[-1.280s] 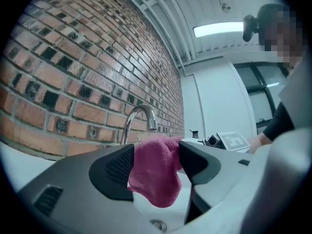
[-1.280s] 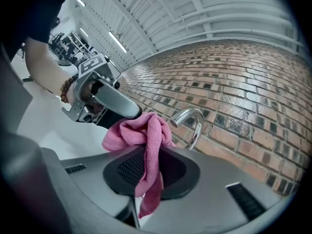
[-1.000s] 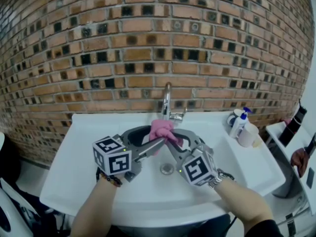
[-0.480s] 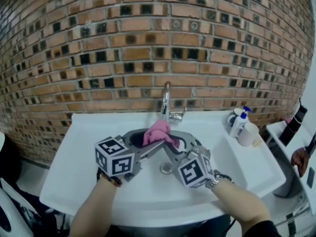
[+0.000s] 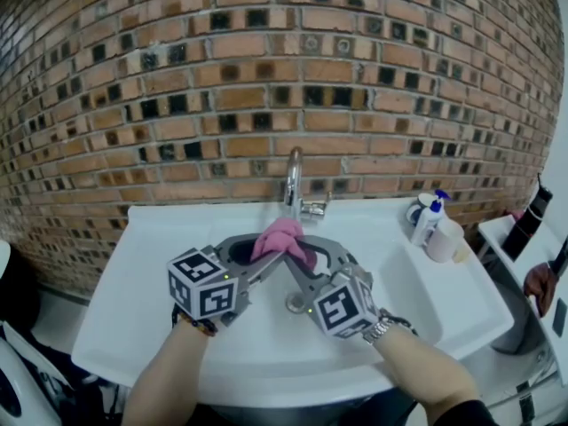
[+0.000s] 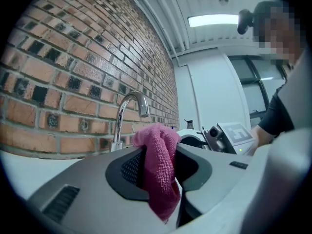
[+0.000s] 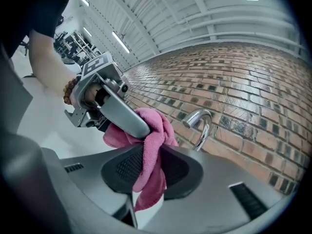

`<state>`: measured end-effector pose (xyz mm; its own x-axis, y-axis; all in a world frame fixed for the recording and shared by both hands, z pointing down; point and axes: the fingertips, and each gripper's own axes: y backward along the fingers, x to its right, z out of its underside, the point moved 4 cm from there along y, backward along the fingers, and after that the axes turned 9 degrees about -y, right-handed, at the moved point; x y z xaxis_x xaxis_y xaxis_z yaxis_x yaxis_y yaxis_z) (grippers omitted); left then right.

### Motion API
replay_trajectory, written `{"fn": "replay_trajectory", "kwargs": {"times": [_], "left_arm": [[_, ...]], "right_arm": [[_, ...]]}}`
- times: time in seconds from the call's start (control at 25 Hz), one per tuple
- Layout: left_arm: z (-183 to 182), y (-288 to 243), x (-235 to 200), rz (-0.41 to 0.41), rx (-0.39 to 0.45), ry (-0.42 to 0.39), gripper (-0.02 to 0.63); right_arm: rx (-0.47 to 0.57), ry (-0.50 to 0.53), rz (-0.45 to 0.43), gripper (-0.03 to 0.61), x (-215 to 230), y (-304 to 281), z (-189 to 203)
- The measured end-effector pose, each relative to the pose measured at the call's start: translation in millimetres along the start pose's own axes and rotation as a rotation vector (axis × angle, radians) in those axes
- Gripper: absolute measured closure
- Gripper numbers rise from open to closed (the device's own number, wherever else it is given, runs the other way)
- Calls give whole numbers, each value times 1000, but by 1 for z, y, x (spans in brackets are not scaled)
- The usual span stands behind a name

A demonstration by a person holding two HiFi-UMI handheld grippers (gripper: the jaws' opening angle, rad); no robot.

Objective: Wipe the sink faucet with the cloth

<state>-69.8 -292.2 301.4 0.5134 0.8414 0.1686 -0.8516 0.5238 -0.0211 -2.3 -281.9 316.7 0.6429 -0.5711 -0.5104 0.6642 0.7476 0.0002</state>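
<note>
A pink cloth [image 5: 280, 235] hangs bunched over the white sink [image 5: 151, 264], just in front of the chrome faucet [image 5: 294, 181]. Both grippers meet at it, pointing level at the wall. My left gripper [image 5: 272, 257] has just been closing and its pads now press the pink cloth [image 6: 158, 172] between them. My right gripper [image 5: 300, 256] has just been opening; the cloth [image 7: 150, 152] still hangs between its jaws, with a dark gap on one side. In the right gripper view the left gripper [image 7: 119, 112] crosses the cloth, with the faucet [image 7: 201, 123] behind it.
A brick wall rises right behind the faucet. A soap pump bottle [image 5: 429, 220] and a white cup [image 5: 444, 241] stand at the sink's right rear corner. The drain [image 5: 295, 303] lies below the grippers. A dark bottle [image 5: 529, 224] stands on a side shelf at far right.
The left jaws have closed in on the cloth and the right jaws have parted slightly. The cloth has shifted a little left and up. Both hands have stayed almost where they were.
</note>
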Motion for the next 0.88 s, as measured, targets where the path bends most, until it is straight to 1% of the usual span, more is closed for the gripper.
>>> {"fn": "replay_trajectory", "kwargs": {"times": [0.2,0.44,0.72,0.8,0.88], "left_arm": [[-4,-2,-7,-68,8,-4,502],[-15,-11,-13,-159,-40,-72,511],[-17,-5,-37,-276,-97,-95,515],[-19,-1,-44,-315,-98,-104,516],[-26,3,-49,-352,-93,-137,517]], "right_arm": [[-7,-87,18,462,10,2,2],[-20,-197,68,462,27,12,4],[-38,-245,104,462,41,15,12],[-37,-246,110,462,43,17,13],[-34,-244,117,462,43,18,12]]}}
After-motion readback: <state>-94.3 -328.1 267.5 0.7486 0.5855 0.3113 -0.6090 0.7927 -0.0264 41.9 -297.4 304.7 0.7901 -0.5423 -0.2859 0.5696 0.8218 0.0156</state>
